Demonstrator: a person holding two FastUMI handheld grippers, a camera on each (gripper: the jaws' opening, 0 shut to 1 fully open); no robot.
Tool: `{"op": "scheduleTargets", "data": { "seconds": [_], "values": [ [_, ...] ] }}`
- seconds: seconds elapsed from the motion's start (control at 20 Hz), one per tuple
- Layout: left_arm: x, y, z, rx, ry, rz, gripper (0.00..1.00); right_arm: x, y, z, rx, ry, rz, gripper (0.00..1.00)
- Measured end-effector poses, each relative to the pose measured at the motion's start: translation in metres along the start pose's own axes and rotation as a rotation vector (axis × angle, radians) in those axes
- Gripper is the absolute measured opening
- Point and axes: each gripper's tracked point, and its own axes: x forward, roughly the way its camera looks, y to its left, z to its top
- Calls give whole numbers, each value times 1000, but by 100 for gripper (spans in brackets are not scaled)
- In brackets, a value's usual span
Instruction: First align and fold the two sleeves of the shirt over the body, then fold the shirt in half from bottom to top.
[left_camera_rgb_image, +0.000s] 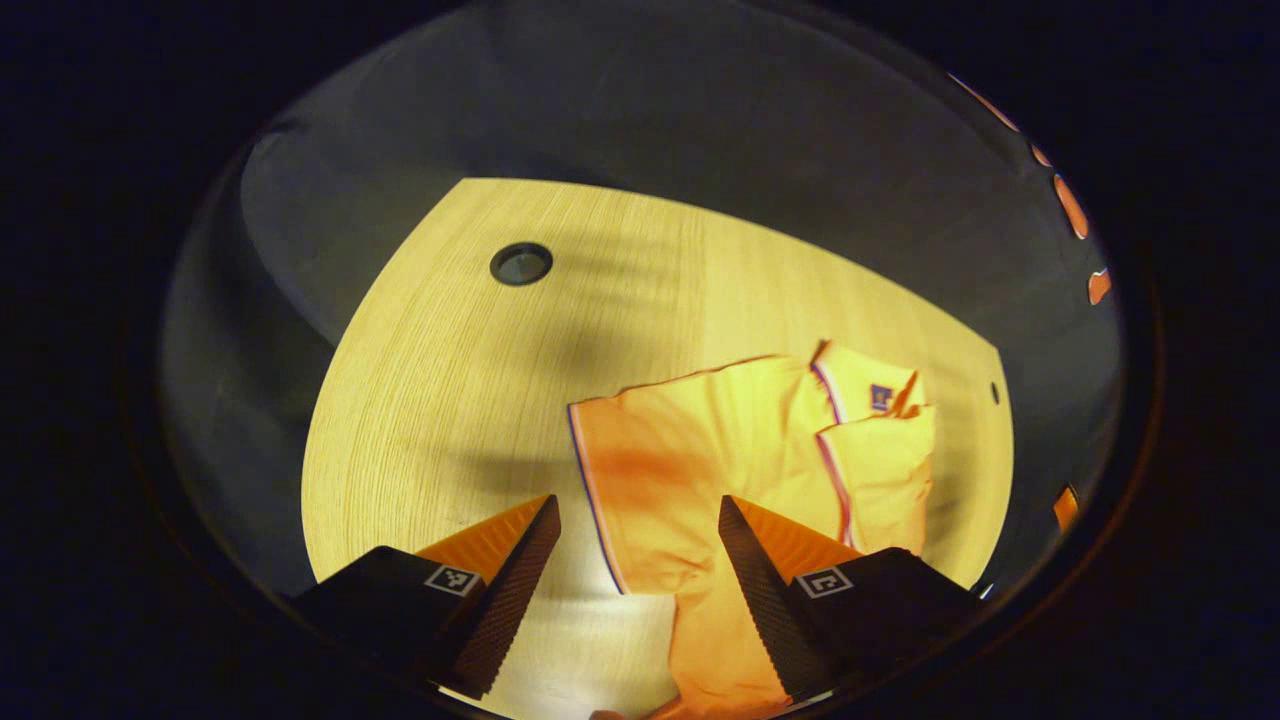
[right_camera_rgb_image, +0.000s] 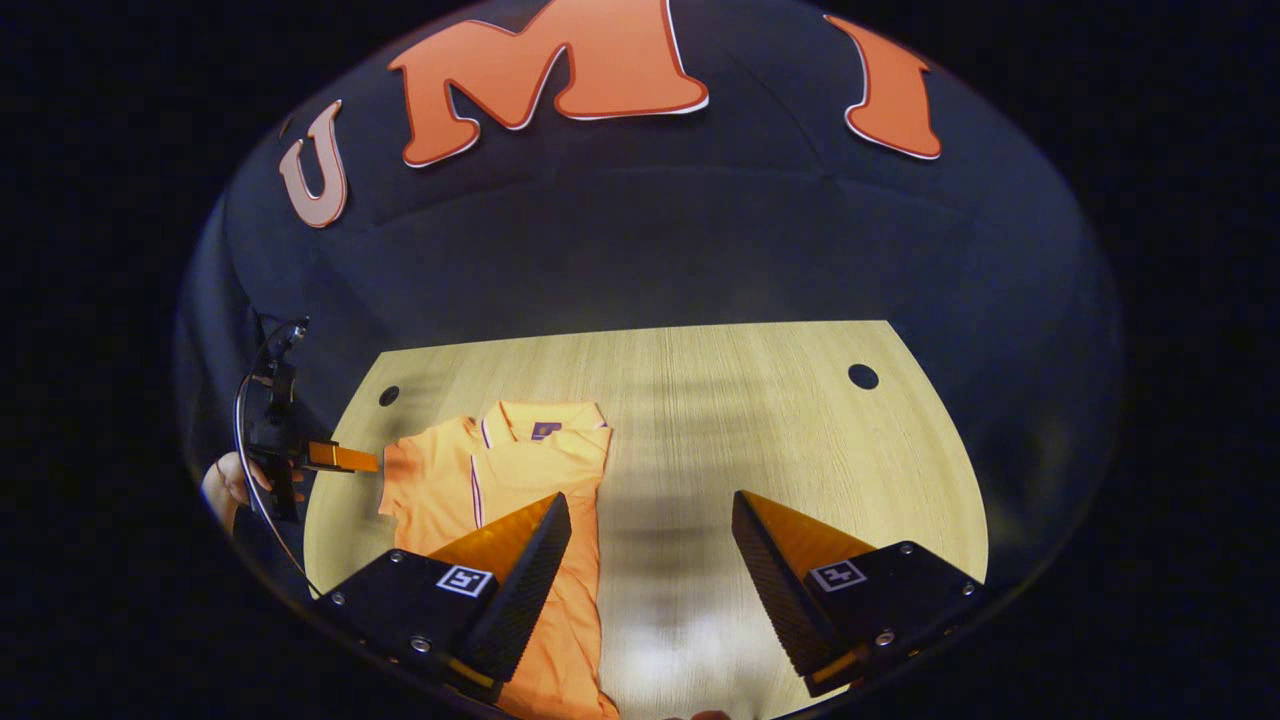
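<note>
An orange polo shirt (left_camera_rgb_image: 740, 440) lies flat on the wooden table (left_camera_rgb_image: 450, 380), collar (left_camera_rgb_image: 865, 385) toward the booth wall. One sleeve (left_camera_rgb_image: 885, 470) is folded over the body. The other sleeve (left_camera_rgb_image: 620, 470), with a dark trimmed edge, still spreads out sideways. My left gripper (left_camera_rgb_image: 637, 505) hovers open just above that spread sleeve, its jaws wide apart with nothing between them. In the right gripper view the shirt (right_camera_rgb_image: 500, 470) lies at the left, and the left gripper (right_camera_rgb_image: 340, 457) points at the spread sleeve (right_camera_rgb_image: 405, 485). My right gripper (right_camera_rgb_image: 650, 500) is open over bare table beside the shirt's folded edge.
The table (right_camera_rgb_image: 760, 440) has round cable holes near its far corners (right_camera_rgb_image: 863, 376) (right_camera_rgb_image: 389, 396), one of them seen large in the left gripper view (left_camera_rgb_image: 520, 263). A hand (right_camera_rgb_image: 222, 487) holds the left gripper at the table's left edge. Dark booth cloth rises behind the table.
</note>
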Motion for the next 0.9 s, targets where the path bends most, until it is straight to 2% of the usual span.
{"op": "scheduleTargets", "data": {
  "seconds": [0.2,0.45,0.55,0.65,0.7,0.8,0.9],
  "values": [
    [38,3,-16,9,79,68,98,-2,-19,-10,49,16,-2,99],
    [42,6,-13,48,88,131,93,-2,-37,-17,85,19,-20,99],
    [43,-1,-15,37,93,131,79,-2,-41,-20,103,20,-23,99],
    [45,-12,-18,59,101,101,54,-3,-42,-21,110,19,-18,99],
    [45,-12,-20,48,107,114,10,-3,-42,-20,107,16,-19,99],
    [43,-17,-21,32,94,99,1,-4,-43,-16,92,-10,-30,99],
    [27,-20,-13,26,61,84,2,-6,-45,-14,81,-33,-40,99]
  ]
}}
